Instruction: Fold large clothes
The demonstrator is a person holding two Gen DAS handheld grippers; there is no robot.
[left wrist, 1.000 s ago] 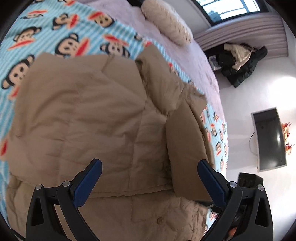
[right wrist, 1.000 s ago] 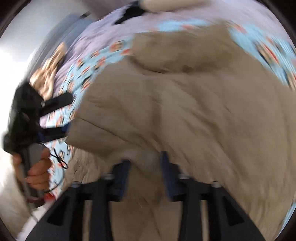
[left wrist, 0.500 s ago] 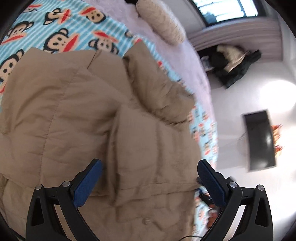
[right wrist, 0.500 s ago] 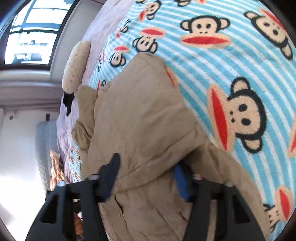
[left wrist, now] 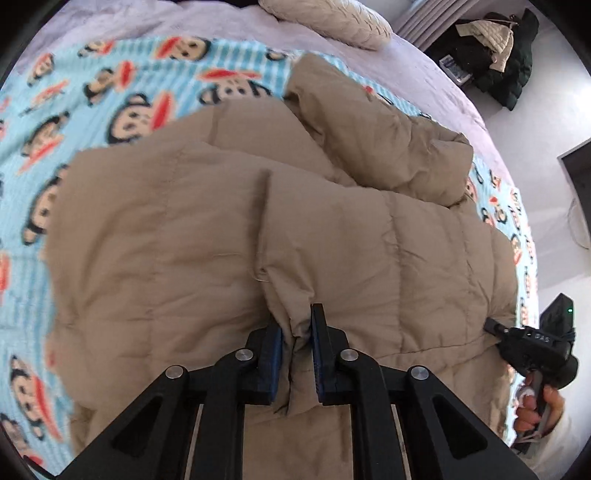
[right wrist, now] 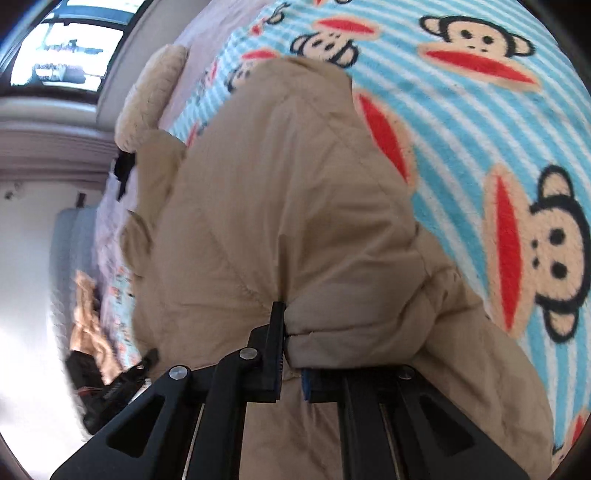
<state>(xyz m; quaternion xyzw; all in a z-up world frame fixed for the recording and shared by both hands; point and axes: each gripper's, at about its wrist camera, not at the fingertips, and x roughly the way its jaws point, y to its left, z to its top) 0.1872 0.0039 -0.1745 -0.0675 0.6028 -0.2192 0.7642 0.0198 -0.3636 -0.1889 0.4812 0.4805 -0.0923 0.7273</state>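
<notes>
A tan quilted puffer coat [left wrist: 221, 229] lies spread on a bed, partly folded over itself. My left gripper [left wrist: 297, 325] is shut on a pinched fold of the coat near its lower middle. My right gripper [right wrist: 293, 334] is shut on a thick folded part of the same coat [right wrist: 280, 206]; fabric hides its right finger. The right gripper also shows in the left wrist view [left wrist: 532, 343], at the coat's right edge, held by a hand.
The coat lies on a light blue striped monkey-print blanket [left wrist: 122, 99] over a lilac bedspread [left wrist: 417, 62]. A cream pillow [left wrist: 332, 20] lies at the bed's far end. Dark clothes [left wrist: 491, 48] are piled on the floor beyond.
My left gripper was open above the coat and has now closed on a fold of it. My right gripper kept its hold and carried its coat part over the body.
</notes>
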